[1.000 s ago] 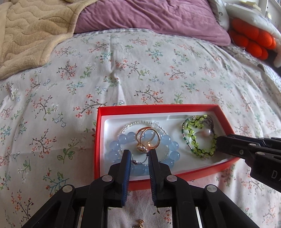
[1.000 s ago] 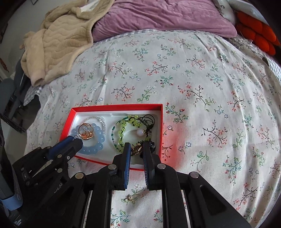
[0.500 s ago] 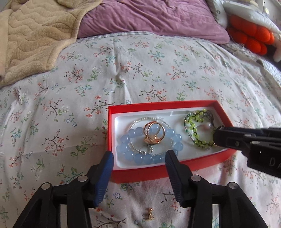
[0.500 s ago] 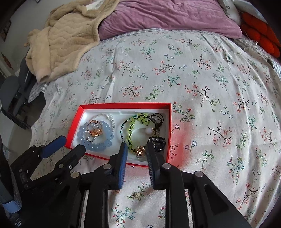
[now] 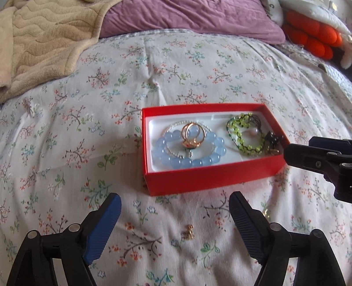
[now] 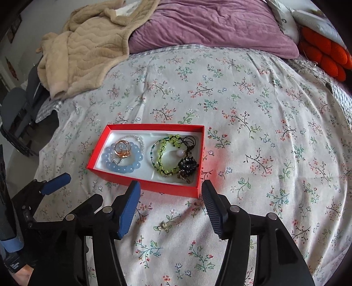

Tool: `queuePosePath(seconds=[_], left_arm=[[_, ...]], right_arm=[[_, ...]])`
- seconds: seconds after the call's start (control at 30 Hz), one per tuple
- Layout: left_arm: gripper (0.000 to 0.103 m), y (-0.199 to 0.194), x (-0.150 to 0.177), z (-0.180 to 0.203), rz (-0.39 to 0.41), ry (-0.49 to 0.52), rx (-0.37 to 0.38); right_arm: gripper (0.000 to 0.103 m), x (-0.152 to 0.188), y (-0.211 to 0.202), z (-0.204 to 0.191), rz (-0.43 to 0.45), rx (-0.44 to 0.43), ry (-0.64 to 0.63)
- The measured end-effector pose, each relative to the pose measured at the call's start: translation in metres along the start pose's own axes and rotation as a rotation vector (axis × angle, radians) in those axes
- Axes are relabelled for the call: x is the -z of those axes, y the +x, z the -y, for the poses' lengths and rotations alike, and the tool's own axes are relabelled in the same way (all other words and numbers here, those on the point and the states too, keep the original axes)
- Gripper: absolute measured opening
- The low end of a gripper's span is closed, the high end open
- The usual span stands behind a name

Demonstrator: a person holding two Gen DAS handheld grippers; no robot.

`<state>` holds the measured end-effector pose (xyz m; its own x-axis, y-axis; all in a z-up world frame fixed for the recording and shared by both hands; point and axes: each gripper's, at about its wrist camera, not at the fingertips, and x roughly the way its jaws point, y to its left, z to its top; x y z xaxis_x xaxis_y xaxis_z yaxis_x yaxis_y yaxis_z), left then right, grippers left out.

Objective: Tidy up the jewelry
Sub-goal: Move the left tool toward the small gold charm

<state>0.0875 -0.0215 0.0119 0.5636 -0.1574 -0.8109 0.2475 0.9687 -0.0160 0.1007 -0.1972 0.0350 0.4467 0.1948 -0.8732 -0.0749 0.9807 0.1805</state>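
Below the left wrist camera, the left gripper (image 5: 175,216) hung with its 2 blue-padded fingers (image 5: 103,228) spread wide and nothing between them. Ahead of it 1 red box (image 5: 211,177) sat on the floral bedspread (image 5: 88,123). Inside lay 1 blue bead bracelet (image 5: 189,161) with 1 thin pearl strand (image 5: 176,126) and 1 cluster of gold rings (image 5: 193,136) resting on it, and to the right 1 green bead bracelet (image 5: 244,134) tangled with dark cords. Outside the box, 1 small gold charm (image 5: 188,233) lay on the bedspread between the fingers, and 1 more gold glint showed just beside the right finger — too small to identify. The right gripper (image 5: 319,158) reached in from the right edge, its tip near the box's right end. Behind were 1 beige blanket (image 5: 44,44), 1 purple pillow (image 5: 187,19) and 1 orange plush item (image 5: 312,35).

From the right wrist camera, the right gripper (image 6: 171,205) was also wide open and empty, its fingers (image 6: 129,206) just short of the box's (image 6: 154,186) near wall. The same 2 bracelets (image 6: 123,164) (image 6: 165,154) showed, plus 1 dark bead cluster (image 6: 187,164) by the green one. 1 gold charm (image 6: 164,226) lay on the bedspread between the fingers. The left gripper (image 6: 55,180) stood at the lower left — spread, clear of the box.
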Motion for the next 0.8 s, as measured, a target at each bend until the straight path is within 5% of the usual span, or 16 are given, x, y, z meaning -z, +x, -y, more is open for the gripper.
queuePosePath(seconds=[0.27,0.8], left_arm=[[0.094,0.003,0.018,-0.001,-0.063,0.010,-0.014],[0.095,0.021,0.054,-0.007,-0.193,0.029,-0.025]], right_arm=[[0.063,0.023,0.000,0.007,-0.044,0.056,-0.019],[0.071,0.058,0.013,0.032,-0.155,0.145,-0.004]])
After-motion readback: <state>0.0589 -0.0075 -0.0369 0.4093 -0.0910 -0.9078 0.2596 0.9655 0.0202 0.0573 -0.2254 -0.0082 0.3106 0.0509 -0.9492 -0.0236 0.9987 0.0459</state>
